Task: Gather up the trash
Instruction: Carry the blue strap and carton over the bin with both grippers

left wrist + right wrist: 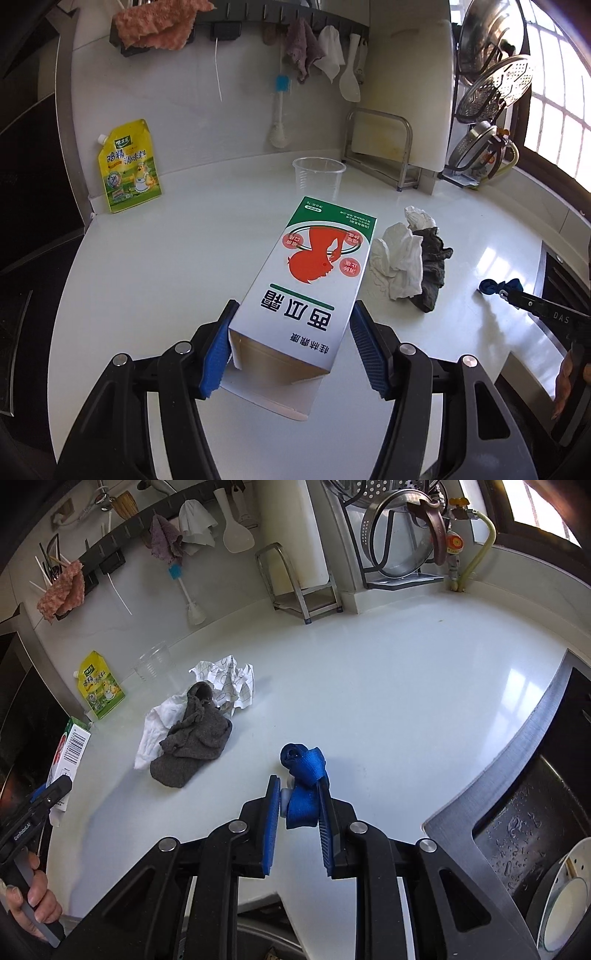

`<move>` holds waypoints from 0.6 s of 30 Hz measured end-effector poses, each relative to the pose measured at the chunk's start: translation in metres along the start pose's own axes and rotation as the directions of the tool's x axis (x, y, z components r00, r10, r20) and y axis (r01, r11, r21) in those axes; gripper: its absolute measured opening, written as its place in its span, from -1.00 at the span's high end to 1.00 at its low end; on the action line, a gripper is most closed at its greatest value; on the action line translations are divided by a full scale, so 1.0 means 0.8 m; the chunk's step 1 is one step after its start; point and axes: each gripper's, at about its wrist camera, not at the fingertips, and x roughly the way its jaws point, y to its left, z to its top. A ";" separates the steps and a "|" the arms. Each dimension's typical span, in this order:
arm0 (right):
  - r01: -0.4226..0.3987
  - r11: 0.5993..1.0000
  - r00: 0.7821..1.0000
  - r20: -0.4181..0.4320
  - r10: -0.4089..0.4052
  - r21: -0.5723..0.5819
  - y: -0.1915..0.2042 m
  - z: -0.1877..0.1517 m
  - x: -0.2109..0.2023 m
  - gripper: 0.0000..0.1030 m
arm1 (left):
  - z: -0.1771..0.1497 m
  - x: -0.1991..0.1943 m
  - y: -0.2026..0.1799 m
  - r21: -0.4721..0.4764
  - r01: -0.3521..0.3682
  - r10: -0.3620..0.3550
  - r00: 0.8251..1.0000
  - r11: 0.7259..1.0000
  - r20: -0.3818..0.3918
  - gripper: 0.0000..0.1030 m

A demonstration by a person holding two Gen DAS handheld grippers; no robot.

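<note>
Left wrist view: a glossy white tabletop (155, 258) runs to a white wall hung with cloths and utensils on a dark rail (258, 22); pot lids sit in a rack at 2 o'clock by a window. A yellow pouch (127, 168) leans at 10 o'clock, a clear cup (317, 177) stands at 12. The left tool (291, 339) is partly closed, its blue pads pressed on both sides of a white carton (306, 288), open end toward the camera. Rags (413, 262) lie at 2 o'clock of the carton.

Right wrist view: the same tabletop meets a steel sink (524, 812) at 4 o'clock. The right tool (297, 805) is nearly closed, pinching a blue strap (304, 790). Rags and crumpled paper (229, 679) lie at 10 o'clock.
</note>
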 end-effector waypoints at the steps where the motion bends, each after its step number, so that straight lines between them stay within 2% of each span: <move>1: 0.002 1.000 1.000 0.011 -0.002 -0.005 0.004 -0.005 -0.009 0.63 | -0.004 -0.009 -0.004 0.000 0.011 -0.011 1.000 1.000 0.002 -0.15; 10: 0.027 0.999 0.997 0.078 -0.024 -0.045 0.046 -0.069 -0.083 0.67 | -0.056 -0.078 -0.052 0.051 0.076 -0.077 0.997 0.996 0.011 -0.15; 11: 0.024 0.999 0.997 0.077 -0.020 -0.045 0.050 -0.077 -0.089 0.72 | -0.063 -0.085 -0.056 0.056 0.081 -0.081 0.997 0.995 0.011 -0.15; 18: -0.002 1.000 0.999 0.047 0.002 -0.007 0.057 -0.147 -0.131 0.74 | -0.113 -0.120 -0.081 0.072 0.132 -0.131 0.991 0.989 -0.020 -0.15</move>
